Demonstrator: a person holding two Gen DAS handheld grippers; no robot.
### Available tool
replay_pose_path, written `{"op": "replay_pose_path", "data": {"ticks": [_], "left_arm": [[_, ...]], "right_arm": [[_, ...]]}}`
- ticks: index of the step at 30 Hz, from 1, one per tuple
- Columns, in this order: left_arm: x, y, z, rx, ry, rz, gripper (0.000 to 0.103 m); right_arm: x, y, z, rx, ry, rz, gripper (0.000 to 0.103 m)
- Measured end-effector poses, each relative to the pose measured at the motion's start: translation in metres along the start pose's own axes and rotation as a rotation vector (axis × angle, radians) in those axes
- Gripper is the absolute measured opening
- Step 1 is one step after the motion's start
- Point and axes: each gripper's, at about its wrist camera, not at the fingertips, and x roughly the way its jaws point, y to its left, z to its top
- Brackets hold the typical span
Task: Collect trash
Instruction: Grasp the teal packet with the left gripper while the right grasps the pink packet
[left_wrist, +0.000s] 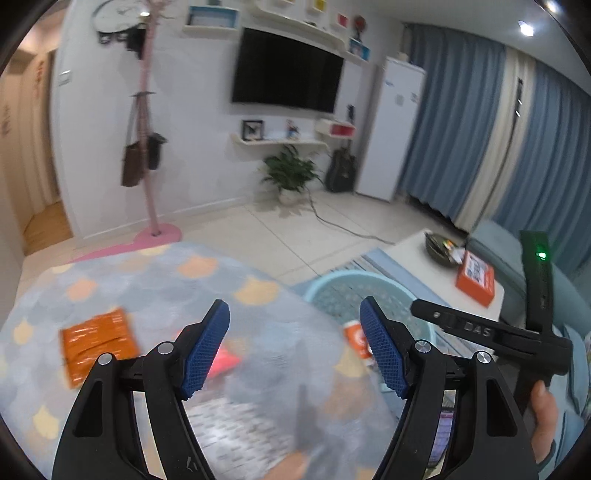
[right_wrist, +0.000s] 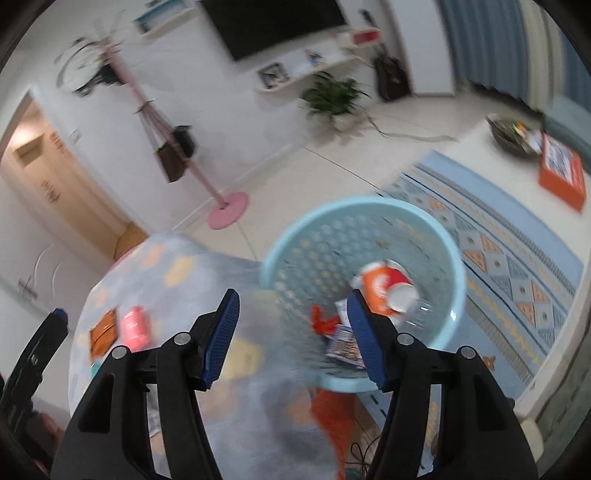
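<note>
A light blue perforated basket (right_wrist: 439, 236) stands on the floor beside a round table (right_wrist: 177, 273) with a cat-pattern cloth. In it lie an orange-red paper cup (right_wrist: 384, 286), a red scrap (right_wrist: 321, 321) and a blue printed packet (right_wrist: 343, 347). An orange packet (left_wrist: 98, 343) and a pink packet (left_wrist: 225, 363) lie on the table; they also show in the right wrist view, the orange one (right_wrist: 103, 332) and the pink one (right_wrist: 135, 326). My left gripper (left_wrist: 295, 350) is open and empty above the table. My right gripper (right_wrist: 291, 339) is open and empty over the table edge and basket (left_wrist: 332, 291).
A low white coffee table (left_wrist: 413, 251) holds a dark bowl (left_wrist: 441, 247) and an orange box (left_wrist: 476, 277). A patterned blue rug (right_wrist: 509, 266) lies beneath. A pink coat stand (left_wrist: 155, 206), a potted plant (left_wrist: 290, 173), a floor cable (left_wrist: 343, 225) and a teal sofa (left_wrist: 498, 247) stand around.
</note>
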Motion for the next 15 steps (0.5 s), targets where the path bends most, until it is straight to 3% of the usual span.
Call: {"op": "replay_pose_path", "data": {"ticks": [9,15], "left_arm": [[-0.053,0.099,-0.023,-0.164,-0.027,0.137,0.074],[-0.051,0.157,-0.051,-0.225,0.041,0.24,0.078]], "right_arm": [[-0.008,0.116,-0.019,-0.238,0.003,0.111,0.057],[0.01,0.173,-0.036,-0.385,-0.014,0.157,0.057]]}}
